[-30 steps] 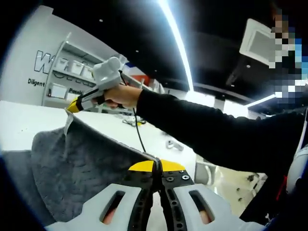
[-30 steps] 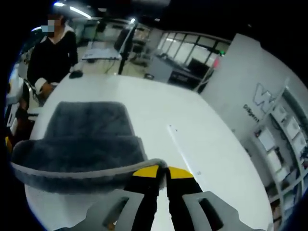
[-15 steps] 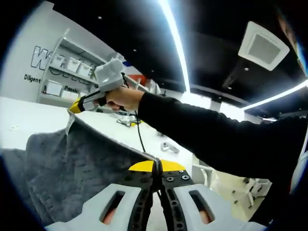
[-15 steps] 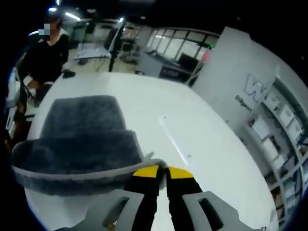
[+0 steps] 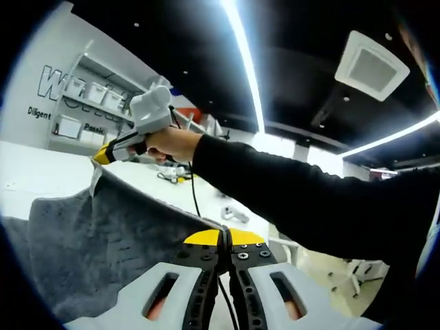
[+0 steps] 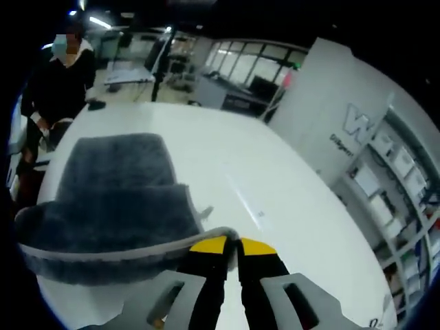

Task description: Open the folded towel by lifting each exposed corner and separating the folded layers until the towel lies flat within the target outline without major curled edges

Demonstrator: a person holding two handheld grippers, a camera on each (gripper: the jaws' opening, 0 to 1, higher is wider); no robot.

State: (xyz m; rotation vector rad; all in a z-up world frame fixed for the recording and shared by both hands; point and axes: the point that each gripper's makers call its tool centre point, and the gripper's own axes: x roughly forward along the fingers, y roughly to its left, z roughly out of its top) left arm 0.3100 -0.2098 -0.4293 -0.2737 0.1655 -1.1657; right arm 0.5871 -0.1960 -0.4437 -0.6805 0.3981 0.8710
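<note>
Right gripper view: both tongs pinch the grey towel's hem above the white tabletop.

Wide bare stretch of white tabletop right of the dark grey plush towel, open for passage. Towel's raised grey-trimmed edge strung between the two grippers, barring the way across. In left gripper view, black-sleeved arm and right gripper crossing above the cloth. Seated person in black at the table's far end.
</note>
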